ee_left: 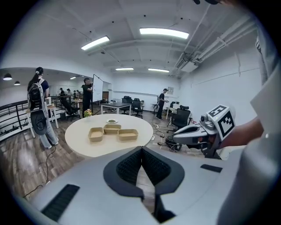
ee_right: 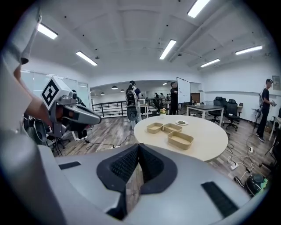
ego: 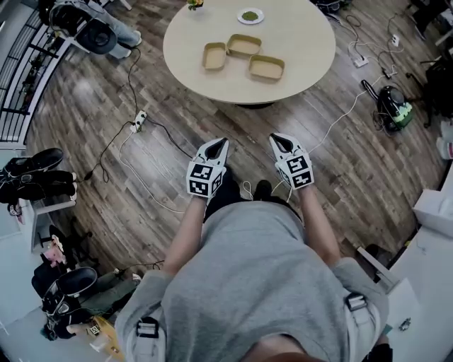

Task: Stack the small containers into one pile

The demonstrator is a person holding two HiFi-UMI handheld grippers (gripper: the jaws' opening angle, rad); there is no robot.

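Three shallow tan containers lie side by side on a round beige table (ego: pixel 304 49): a left one (ego: pixel 214 56), a middle one (ego: pixel 244 45) and a right one (ego: pixel 266 67). They also show in the left gripper view, with the left container (ee_left: pixel 95 134) nearest that side, and in the right gripper view, with the right container (ee_right: pixel 180 139) nearest. My left gripper (ego: pixel 220 147) and right gripper (ego: pixel 277 141) hang over the wooden floor, well short of the table. Both are shut with nothing between the jaws.
A small white plate (ego: pixel 250 15) with something green sits at the table's far side. Cables and a power strip (ego: pixel 139 121) lie on the floor at left. A dark bag (ego: pixel 393 108) stands at right. Several people, desks and chairs fill the room behind the table.
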